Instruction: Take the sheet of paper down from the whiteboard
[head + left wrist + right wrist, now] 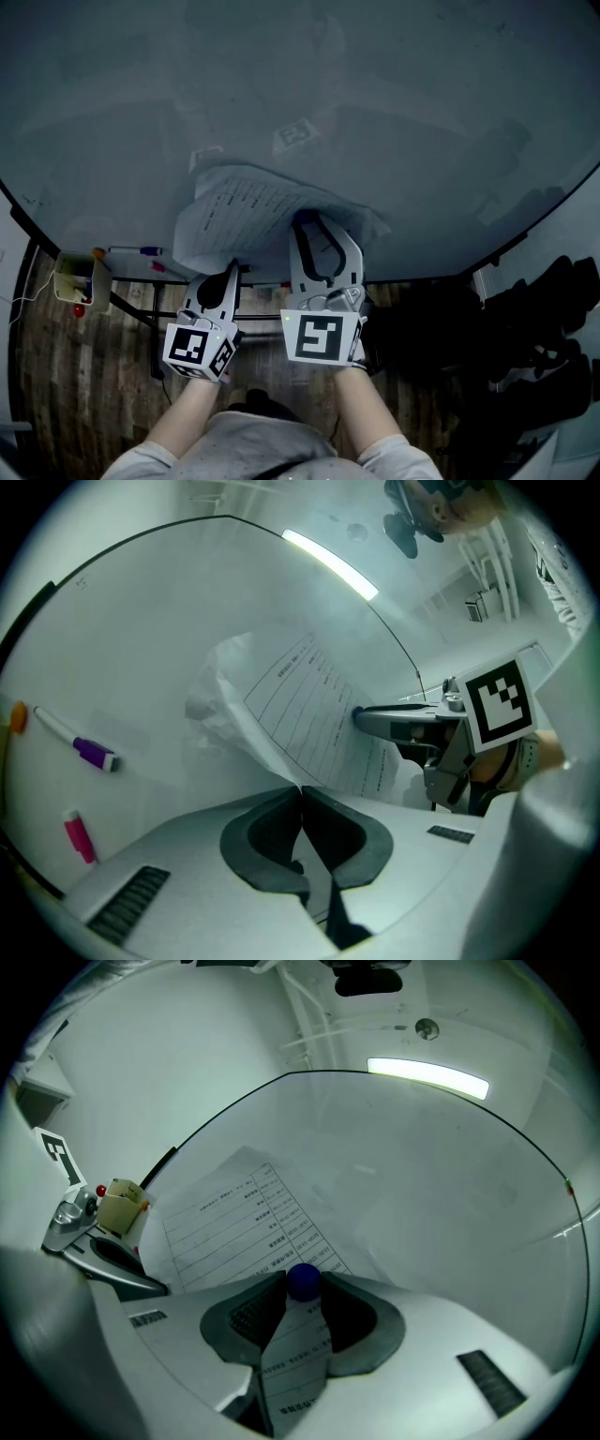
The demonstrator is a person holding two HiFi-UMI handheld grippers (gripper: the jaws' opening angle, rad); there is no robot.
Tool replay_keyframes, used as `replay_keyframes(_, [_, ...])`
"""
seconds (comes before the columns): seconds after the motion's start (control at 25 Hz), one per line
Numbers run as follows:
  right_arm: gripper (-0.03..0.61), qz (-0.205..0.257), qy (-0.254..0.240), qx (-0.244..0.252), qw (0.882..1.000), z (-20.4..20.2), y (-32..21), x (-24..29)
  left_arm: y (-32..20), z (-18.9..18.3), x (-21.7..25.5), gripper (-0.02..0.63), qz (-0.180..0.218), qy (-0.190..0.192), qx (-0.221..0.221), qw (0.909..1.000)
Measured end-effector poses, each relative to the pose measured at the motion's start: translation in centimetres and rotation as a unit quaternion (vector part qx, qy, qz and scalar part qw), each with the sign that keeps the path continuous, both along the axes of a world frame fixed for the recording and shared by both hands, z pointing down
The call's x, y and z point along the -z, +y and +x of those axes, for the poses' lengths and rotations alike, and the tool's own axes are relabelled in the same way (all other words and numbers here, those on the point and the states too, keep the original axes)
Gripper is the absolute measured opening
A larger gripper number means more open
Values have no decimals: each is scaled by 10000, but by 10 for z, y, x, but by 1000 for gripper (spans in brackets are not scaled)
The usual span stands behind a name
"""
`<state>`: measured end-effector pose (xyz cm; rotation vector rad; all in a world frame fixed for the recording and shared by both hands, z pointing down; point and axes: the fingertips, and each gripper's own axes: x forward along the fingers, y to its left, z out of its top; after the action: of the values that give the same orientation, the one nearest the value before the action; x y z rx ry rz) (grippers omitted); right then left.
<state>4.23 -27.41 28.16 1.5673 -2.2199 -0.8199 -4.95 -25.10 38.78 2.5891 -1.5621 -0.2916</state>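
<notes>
A printed sheet of paper (246, 204) bulges off the whiteboard (394, 112), crumpled along its left side. My left gripper (231, 269) is shut on the sheet's lower edge, which runs into the closed jaws in the left gripper view (302, 794). My right gripper (307, 222) is to its right, at the sheet's lower right part. In the right gripper view, a round blue magnet (303, 1281) sits on the paper (234, 1222) between that gripper's fingertips (303, 1284), and both pads touch its sides. A corner of the sheet hangs down between these jaws.
A white marker with a purple cap (94, 754) and a pink object (80, 836) lie on the board's ledge at the left. A small yellow box (75, 281) sits at the ledge's left end. Dark objects (534, 309) stand on the wooden floor at the right.
</notes>
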Motion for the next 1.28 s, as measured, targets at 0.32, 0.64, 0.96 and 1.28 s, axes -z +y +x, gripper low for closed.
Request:
replay_keyframes(0.32, [126,-14,-10,-13,10000,-1,1,0,4,-4,-8,17,-112,98,-15,9999])
replay_keyframes(0.64, [126,-25,-80,-32,10000,0,0,-1,8,-8,-21,17,-226,121,-20,9997])
replay_keyframes(0.96, [126,-27,-86,-33,10000,0,0,-2,11,-8,-31,17,-321,110,-30,9994])
replay_keyframes(1.28, [126,-56,-121,-38,9999,-2,0,-5,13,-10,-40,15,-421,133,-8,9990])
